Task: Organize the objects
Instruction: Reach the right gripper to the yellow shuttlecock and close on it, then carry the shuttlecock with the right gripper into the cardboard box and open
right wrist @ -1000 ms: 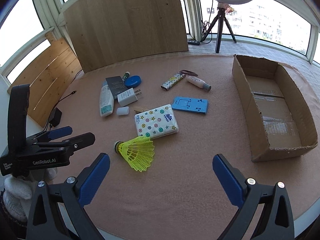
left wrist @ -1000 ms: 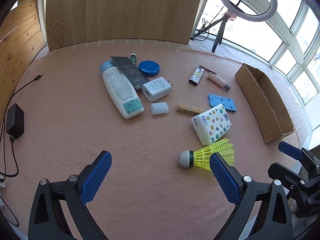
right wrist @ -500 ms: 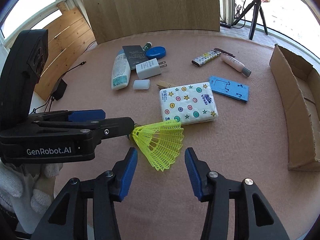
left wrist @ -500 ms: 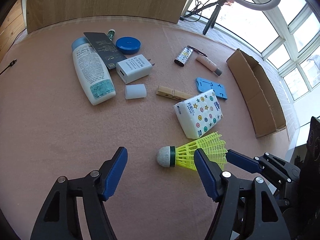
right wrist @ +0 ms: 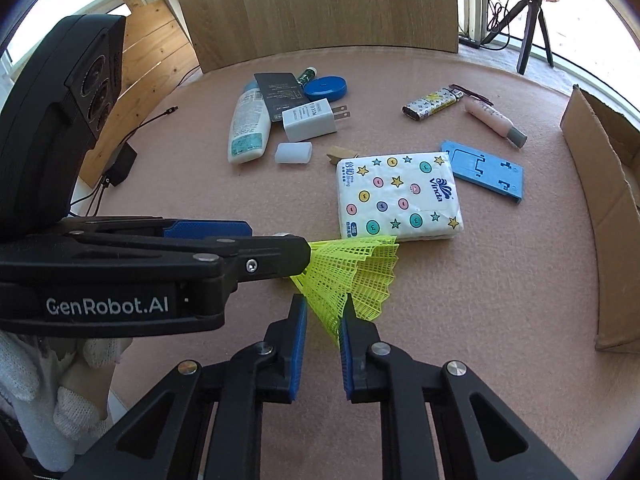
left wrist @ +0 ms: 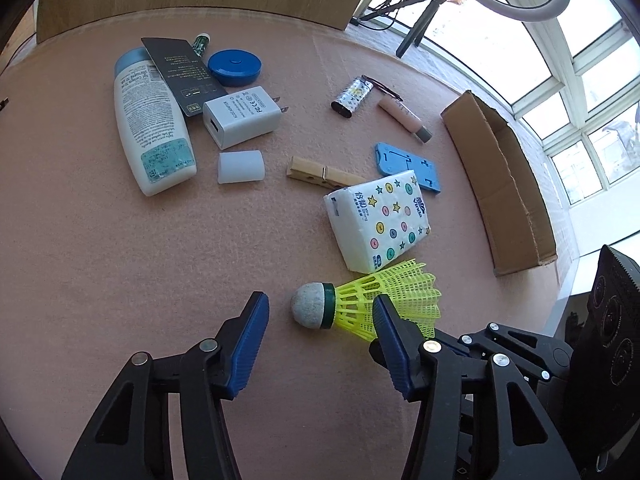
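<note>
step: picking up shuttlecock (left wrist: pixel 368 310) off desk (left wrist: pixel 120 260) | right gripper (right wrist: pixel 323 322) jaws just narrowed onto its skirt | left gripper (left wrist: pixel 320 322) jaws closing, half-wide round cork, not touching | next: lift, carry to box (right wrist: pixel 600 184)

The shuttlecock (left wrist: pixel 372 306) lies on the counter (left wrist: pixel 100 260) nearest the camera, its skirt touching the tissue pack (left wrist: pixel 378 224) just behind it. Behind the pack lie a clothespin (left wrist: pixel 320 170) to the left and a flat phone stand (left wrist: pixel 408 166) to the right. Farther left sit a small cap (left wrist: pixel 240 166), a charger (left wrist: pixel 240 116) behind it, and a lotion bottle (left wrist: pixel 150 120) leftmost, with a card (left wrist: pixel 180 74) resting partly on the bottle. A round tin (left wrist: pixel 234 66) lies behind the charger. A lighter (left wrist: pixel 352 96) and a tube (left wrist: pixel 404 118) lie side by side farther back. The cardboard box (left wrist: pixel 504 184) stands at the right edge.
</note>
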The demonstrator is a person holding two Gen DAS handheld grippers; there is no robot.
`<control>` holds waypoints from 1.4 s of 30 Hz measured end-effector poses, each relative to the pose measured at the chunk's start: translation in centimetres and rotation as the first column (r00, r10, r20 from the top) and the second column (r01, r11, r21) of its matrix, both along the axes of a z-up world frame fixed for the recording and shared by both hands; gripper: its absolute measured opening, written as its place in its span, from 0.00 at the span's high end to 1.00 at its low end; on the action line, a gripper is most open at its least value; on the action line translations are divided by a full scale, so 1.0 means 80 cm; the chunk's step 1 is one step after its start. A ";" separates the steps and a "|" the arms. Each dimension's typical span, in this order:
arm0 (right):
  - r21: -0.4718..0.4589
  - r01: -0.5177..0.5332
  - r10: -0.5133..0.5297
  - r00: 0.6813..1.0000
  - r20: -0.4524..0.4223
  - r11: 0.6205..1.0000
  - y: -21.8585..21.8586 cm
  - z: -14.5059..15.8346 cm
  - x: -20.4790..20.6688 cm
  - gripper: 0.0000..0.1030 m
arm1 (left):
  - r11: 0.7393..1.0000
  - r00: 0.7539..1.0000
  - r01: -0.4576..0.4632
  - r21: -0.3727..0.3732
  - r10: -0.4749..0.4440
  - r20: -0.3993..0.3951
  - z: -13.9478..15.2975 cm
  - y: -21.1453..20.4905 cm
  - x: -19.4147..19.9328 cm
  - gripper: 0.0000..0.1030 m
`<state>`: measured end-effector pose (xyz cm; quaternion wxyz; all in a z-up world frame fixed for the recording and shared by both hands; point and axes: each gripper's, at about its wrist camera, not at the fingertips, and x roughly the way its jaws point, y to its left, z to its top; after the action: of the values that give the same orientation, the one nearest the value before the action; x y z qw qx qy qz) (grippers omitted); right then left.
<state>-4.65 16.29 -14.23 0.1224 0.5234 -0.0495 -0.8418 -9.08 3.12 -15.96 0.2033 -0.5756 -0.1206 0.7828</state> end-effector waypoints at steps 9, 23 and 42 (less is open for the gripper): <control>0.008 0.001 -0.001 0.999 -0.041 1.000 0.000 0.016 0.009 0.98 | 1.000 1.000 0.024 0.020 -0.024 -0.009 0.007 0.010 0.000 0.58; 0.005 0.051 -0.050 0.992 -0.116 0.999 0.041 0.071 0.038 0.98 | 0.993 0.990 0.112 0.045 -0.108 -0.085 0.062 0.063 0.015 0.58; 0.103 0.333 -0.300 0.921 -0.248 0.937 0.244 0.134 0.036 0.98 | 0.940 0.909 0.341 -0.009 -0.333 -0.250 0.135 0.289 -0.028 0.58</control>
<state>-1.76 35.78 -3.48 -0.0486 0.4154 -0.0586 -0.9064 -11.34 26.22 -5.14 0.3587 -0.4819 -0.0067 0.7994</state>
